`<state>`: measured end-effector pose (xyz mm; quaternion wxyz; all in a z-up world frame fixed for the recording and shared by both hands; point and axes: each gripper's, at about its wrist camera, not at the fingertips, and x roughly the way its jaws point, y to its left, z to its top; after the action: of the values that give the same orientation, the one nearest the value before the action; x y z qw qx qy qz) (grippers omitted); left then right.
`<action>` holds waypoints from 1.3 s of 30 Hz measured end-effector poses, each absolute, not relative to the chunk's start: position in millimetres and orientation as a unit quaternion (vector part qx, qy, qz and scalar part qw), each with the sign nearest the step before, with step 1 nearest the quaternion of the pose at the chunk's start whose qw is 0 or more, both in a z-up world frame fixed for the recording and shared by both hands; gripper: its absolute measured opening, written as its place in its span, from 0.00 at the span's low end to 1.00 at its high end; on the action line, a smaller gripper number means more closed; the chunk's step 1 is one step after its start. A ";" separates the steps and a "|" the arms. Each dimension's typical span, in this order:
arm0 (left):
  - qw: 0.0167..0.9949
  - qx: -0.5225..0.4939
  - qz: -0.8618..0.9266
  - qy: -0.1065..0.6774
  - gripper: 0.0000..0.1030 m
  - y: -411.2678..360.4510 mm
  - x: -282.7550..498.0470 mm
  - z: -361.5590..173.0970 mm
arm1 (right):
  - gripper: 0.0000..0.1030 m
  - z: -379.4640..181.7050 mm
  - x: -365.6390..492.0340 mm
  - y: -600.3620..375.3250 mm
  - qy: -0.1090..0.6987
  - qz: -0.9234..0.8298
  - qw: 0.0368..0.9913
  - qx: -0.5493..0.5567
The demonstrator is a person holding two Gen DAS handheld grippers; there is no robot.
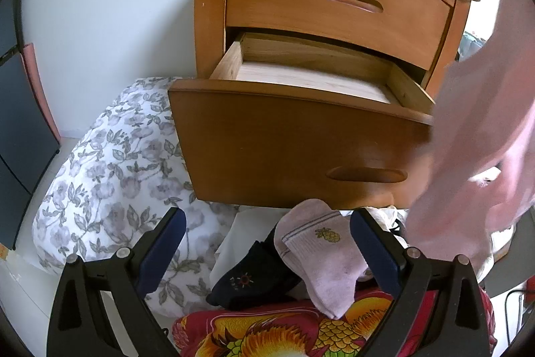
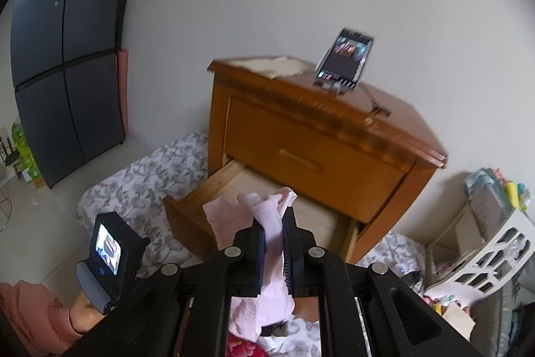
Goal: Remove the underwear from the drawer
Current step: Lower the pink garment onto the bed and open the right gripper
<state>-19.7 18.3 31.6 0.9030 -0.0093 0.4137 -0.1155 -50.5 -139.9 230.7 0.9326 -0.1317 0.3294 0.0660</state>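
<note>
Pink underwear (image 2: 267, 216) is pinched in my right gripper (image 2: 274, 218), which is shut on it and holds it in the air above the pulled-out lower drawer (image 2: 190, 203) of a wooden nightstand (image 2: 334, 136). In the left wrist view the same pink underwear (image 1: 481, 136) hangs blurred at the right, in front of the drawer (image 1: 287, 136), whose visible inside shows only bare wood. My left gripper (image 1: 267, 223) stands open below the drawer front, over a pink sock (image 1: 321, 256) and a dark sock (image 1: 254, 276), touching neither.
A floral quilt (image 1: 110, 176) lies left of the nightstand, and a red patterned cloth (image 1: 274, 333) below the socks. A phone (image 2: 346, 59) stands on the nightstand top. A dark fridge (image 2: 67, 56) is at far left, a white basket (image 2: 485, 256) at right. A person's hand (image 2: 83, 306) holds the left gripper.
</note>
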 end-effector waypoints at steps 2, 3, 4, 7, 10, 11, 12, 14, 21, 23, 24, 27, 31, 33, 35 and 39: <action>0.903 -0.011 -0.116 0.414 0.96 18.8 -19.7 31.5 | 0.10 211.2 -42.3 -135.0 0.354 0.073 0.923 -0.135; 0.903 -0.011 -0.116 0.414 0.96 18.9 -19.7 31.3 | 0.10 202.6 -38.7 -133.3 0.364 0.074 0.919 -0.136; 0.903 -0.011 -0.117 0.414 0.96 19.0 -19.8 31.2 | 0.10 190.4 -33.9 -131.1 0.376 0.075 0.913 -0.137; 0.903 -0.014 -0.117 0.414 0.96 19.8 -19.8 31.5 | 0.10 156.2 -23.9 -125.9 0.406 0.077 0.900 -0.140; 0.902 -0.016 -0.118 0.415 0.96 20.6 -19.6 31.5 | 0.10 120.5 -16.0 -122.5 0.437 0.076 0.884 -0.147; 0.902 -0.017 -0.118 0.415 0.96 20.9 -19.6 31.4 | 0.10 110.9 -13.4 -122.4 0.446 0.077 0.880 -0.147; 0.902 -0.018 -0.118 0.415 0.96 21.0 -19.6 31.4 | 0.10 98.3 -10.3 -122.9 0.457 0.075 0.874 -0.146; 0.902 -0.017 -0.118 0.416 0.96 20.5 -19.6 31.6 | 0.10 80.3 -5.0 -124.7 0.473 0.070 0.866 -0.147; 0.902 -0.016 -0.118 0.416 0.96 20.2 -19.9 31.9 | 0.10 21.4 5.5 -133.8 0.520 0.055 0.843 -0.127; 0.902 -0.016 -0.118 0.416 0.96 20.2 -19.8 32.0 | 0.10 6.5 8.0 -137.5 0.533 0.051 0.837 -0.115; 0.902 -0.016 -0.118 0.416 0.96 20.1 -19.9 32.1 | 0.10 -1.8 9.0 -139.8 0.540 0.050 0.833 -0.109; 0.902 -0.016 -0.118 0.416 0.96 20.0 -19.9 32.2 | 0.10 -17.8 11.0 -142.3 0.556 0.047 0.824 -0.095; 0.902 -0.017 -0.118 0.416 0.96 20.0 -19.8 32.1 | 0.11 -39.1 8.4 -142.8 0.575 0.047 0.813 -0.084; 0.901 -0.016 -0.118 0.416 0.96 19.8 -19.9 32.1 | 0.11 -46.0 7.5 -143.3 0.580 0.044 0.809 -0.079; 0.902 -0.016 -0.118 0.416 0.96 20.0 -20.0 32.2 | 0.11 -51.6 7.1 -143.0 0.585 0.038 0.807 -0.073; 0.901 -0.016 -0.118 0.416 0.96 20.0 -19.7 31.9 | 0.11 -52.1 7.0 -145.4 0.587 0.029 0.807 -0.064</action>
<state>-19.7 20.0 31.9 0.9015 -0.0163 0.4161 -0.1179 7.0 -145.4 -52.1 0.8066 -0.0642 0.5868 0.0293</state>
